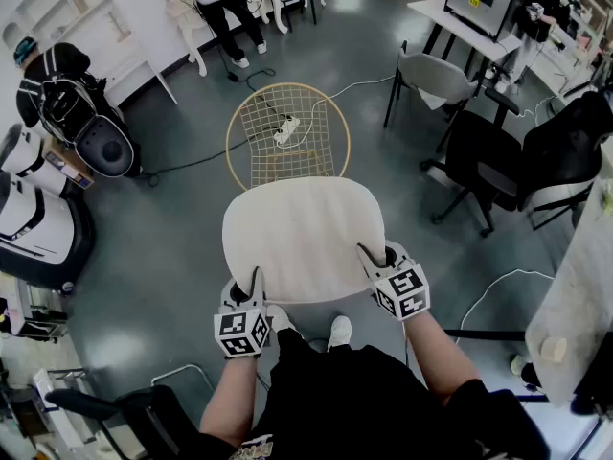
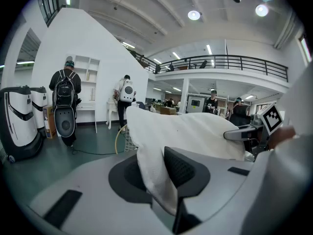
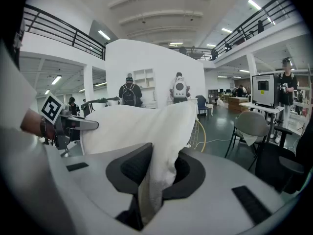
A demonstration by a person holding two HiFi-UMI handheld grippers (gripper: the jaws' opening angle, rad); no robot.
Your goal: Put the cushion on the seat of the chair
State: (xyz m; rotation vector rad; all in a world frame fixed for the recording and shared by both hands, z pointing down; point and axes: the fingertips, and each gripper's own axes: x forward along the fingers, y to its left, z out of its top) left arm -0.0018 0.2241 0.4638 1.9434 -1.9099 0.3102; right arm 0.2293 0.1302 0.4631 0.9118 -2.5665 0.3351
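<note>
A cream round cushion hangs flat in the air between both grippers, in front of the person. My left gripper is shut on its near left edge, and my right gripper is shut on its near right edge. In the left gripper view the cushion fabric is pinched between the dark pads. The right gripper view shows the cushion folded between the jaws the same way. The chair, a gold wire frame with a round seat, stands on the floor just beyond the cushion.
A white power strip and cable lie under the wire chair. Black office chairs and a grey chair stand to the right. White machines and people with backpacks are at the left. A white table is at the far right.
</note>
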